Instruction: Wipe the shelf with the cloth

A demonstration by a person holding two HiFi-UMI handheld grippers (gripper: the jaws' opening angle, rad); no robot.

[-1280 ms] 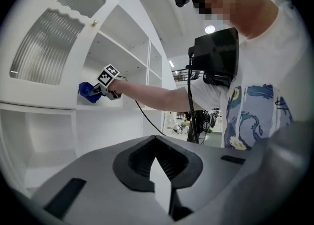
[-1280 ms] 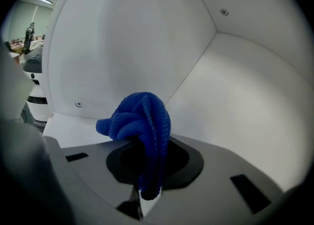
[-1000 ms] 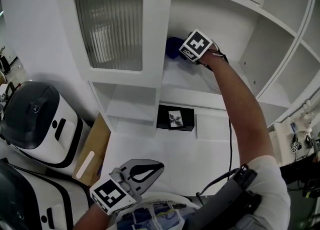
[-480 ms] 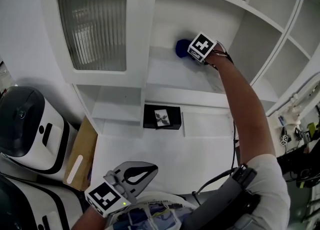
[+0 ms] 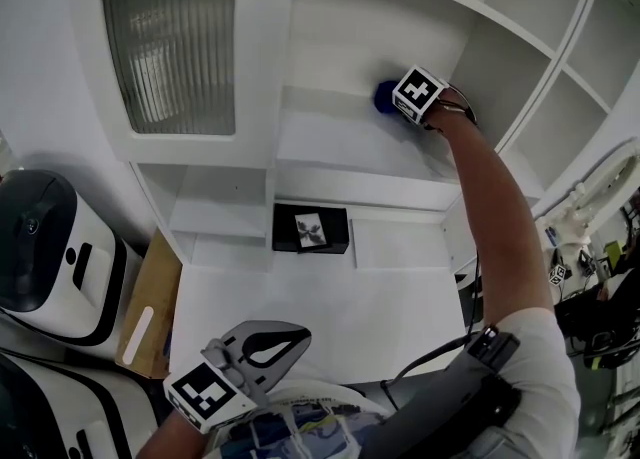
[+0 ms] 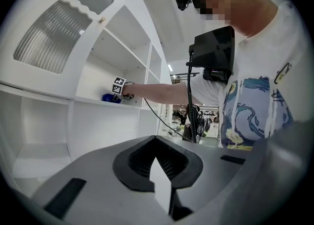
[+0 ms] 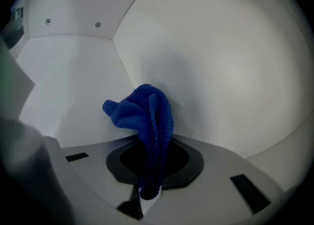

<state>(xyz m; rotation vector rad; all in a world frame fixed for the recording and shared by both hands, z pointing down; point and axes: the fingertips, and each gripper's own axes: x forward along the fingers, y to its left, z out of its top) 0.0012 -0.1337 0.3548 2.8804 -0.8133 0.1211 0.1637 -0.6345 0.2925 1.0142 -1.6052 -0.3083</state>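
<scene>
Jaws of right gripper clamp crumpled blue cloth on white shelf, upper centre; left gripper, lower left, closed, empty.

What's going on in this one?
A person reaches the right gripper into the white cabinet. Its jaws are shut on a blue cloth, which is against the shelf near the back wall. The left gripper hangs low by the person's body, with its jaws together and empty.
</scene>
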